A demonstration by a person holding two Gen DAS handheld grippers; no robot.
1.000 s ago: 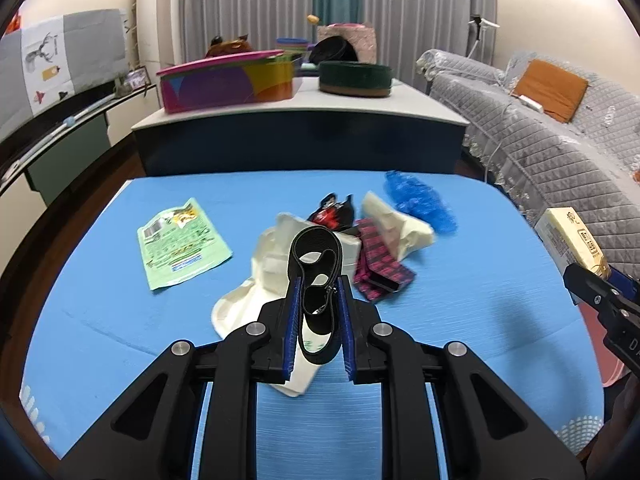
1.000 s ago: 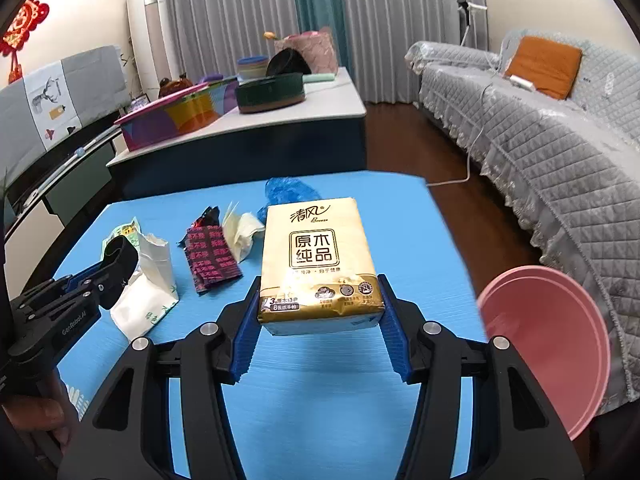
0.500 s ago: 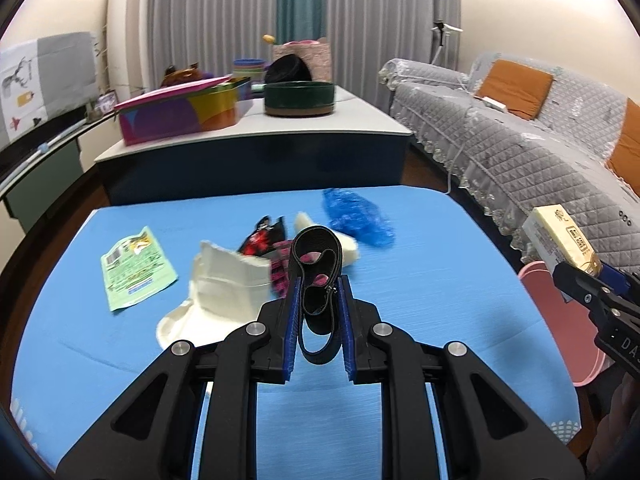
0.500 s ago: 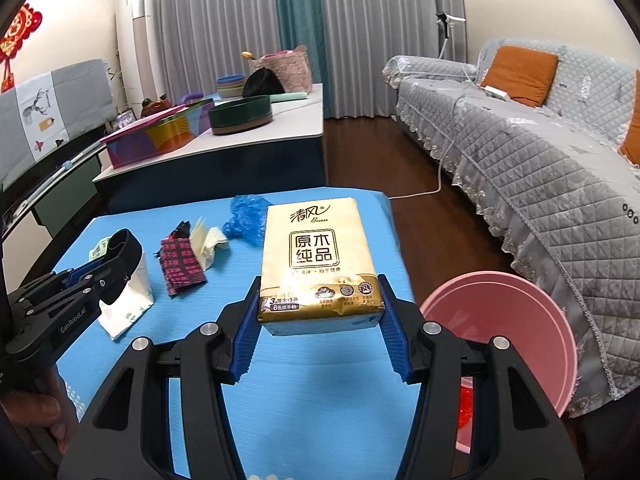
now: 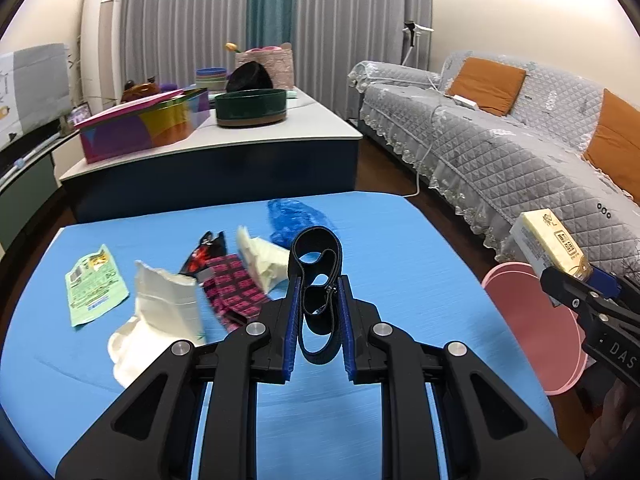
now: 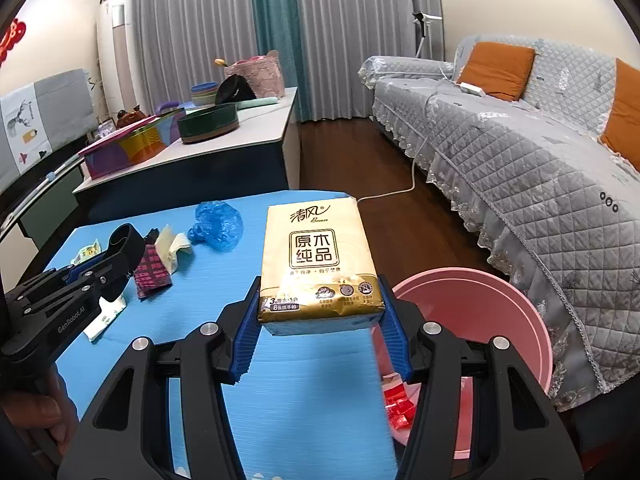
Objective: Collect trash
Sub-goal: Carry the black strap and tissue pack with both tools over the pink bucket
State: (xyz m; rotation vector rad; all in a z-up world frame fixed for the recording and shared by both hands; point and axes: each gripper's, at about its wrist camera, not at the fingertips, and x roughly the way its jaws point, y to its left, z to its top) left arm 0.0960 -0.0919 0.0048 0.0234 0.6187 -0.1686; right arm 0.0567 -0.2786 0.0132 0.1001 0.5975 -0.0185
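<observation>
My left gripper (image 5: 318, 288) is shut on a black elastic band (image 5: 316, 280) and holds it above the blue table (image 5: 400, 248). My right gripper (image 6: 322, 300) is shut on a gold tissue pack (image 6: 318, 260), held at the table's right edge beside the pink bin (image 6: 492, 320). The bin holds some red scraps (image 6: 398, 408). The tissue pack (image 5: 552, 240) and the bin (image 5: 532, 320) also show at the right of the left wrist view. My left gripper shows at the left of the right wrist view (image 6: 120, 248).
On the table lie a green packet (image 5: 94, 284), a white paper bag (image 5: 160, 312), a pink-black wrapper (image 5: 236, 292), a cream wrapper (image 5: 262, 260) and a blue plastic bag (image 5: 292, 216). A grey sofa (image 5: 500, 148) stands right, a low cabinet (image 5: 216, 148) behind.
Both grippers have swung to the right with their loads. The pink bin has come further into both views, now close under the tissue pack.
</observation>
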